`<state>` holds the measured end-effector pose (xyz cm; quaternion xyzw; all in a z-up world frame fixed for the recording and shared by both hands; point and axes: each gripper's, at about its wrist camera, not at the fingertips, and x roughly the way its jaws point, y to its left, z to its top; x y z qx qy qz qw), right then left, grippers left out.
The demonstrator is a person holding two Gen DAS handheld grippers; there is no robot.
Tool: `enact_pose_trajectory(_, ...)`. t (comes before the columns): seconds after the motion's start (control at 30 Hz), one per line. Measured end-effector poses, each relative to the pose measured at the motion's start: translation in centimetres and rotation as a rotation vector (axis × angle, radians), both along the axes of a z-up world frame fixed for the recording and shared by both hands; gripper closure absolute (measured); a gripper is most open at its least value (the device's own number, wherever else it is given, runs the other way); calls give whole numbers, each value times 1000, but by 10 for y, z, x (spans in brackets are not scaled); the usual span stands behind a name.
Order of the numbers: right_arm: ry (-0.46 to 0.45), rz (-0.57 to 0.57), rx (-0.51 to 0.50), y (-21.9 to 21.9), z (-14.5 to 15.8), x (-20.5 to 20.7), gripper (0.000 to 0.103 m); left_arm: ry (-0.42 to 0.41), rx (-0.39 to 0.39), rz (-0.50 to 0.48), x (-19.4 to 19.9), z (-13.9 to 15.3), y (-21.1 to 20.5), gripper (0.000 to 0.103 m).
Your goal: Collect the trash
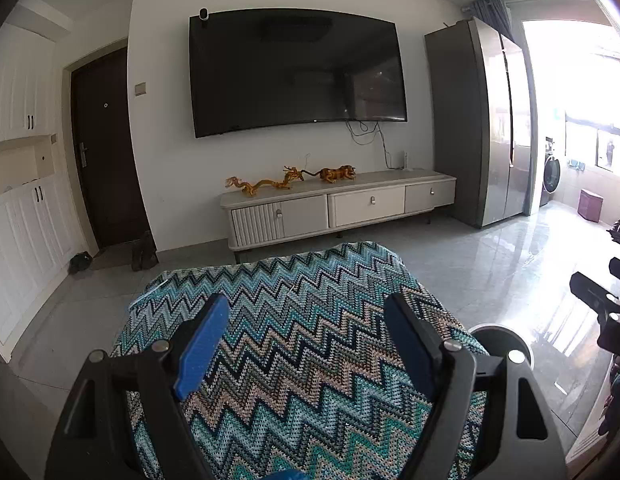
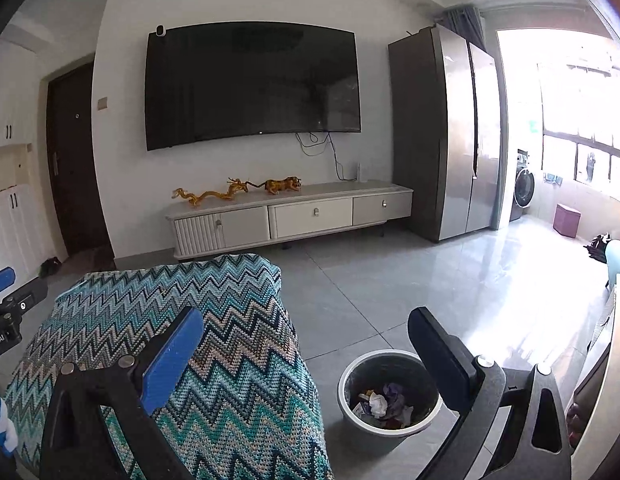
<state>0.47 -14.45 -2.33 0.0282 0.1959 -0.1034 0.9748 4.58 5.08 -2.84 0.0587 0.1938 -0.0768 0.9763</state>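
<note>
A round trash bin (image 2: 389, 392) with a white rim stands on the grey floor to the right of the table; crumpled paper and wrappers (image 2: 383, 404) lie inside it. Its rim also shows in the left wrist view (image 1: 503, 330). My left gripper (image 1: 308, 316) is open and empty above the zigzag-patterned tablecloth (image 1: 306, 360). My right gripper (image 2: 306, 332) is open and empty, its left finger over the cloth (image 2: 190, 320) and its right finger over the bin. No loose trash shows on the cloth.
A TV cabinet (image 2: 290, 216) with golden figurines stands against the far wall under a big TV (image 2: 250, 84). A grey fridge (image 2: 449, 136) is at right, a dark door (image 1: 106, 148) at left. A sofa edge (image 2: 605, 360) is at far right.
</note>
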Motion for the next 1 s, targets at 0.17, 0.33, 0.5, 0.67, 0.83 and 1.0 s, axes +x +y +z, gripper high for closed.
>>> enact_pose_trajectory(0.17,0,11,-14,-3,-8,1,0,8,16,6,5,-10,-10,24)
enact_pose_trajectory(0.33,-7,0,-3,-13,-11,2,0,20,30,-3,7,-18,-20,24)
enact_pose_trajectory(0.5,-7,-17,16,-22,-14,2,0,21,37,-13,8,-20,-24,24)
enact_pose_trajectory(0.67,-4,-26,27,-26,-16,1,0,17,39,-19,5,-21,-26,24)
enact_pose_trajectory(0.83,-10,-22,17,-24,-14,0,0,5,34,-17,3,-17,-25,24)
enact_pose_trajectory(1.0,-18,-25,13,-22,-13,-3,0,-2,32,-15,0,-15,-24,24)
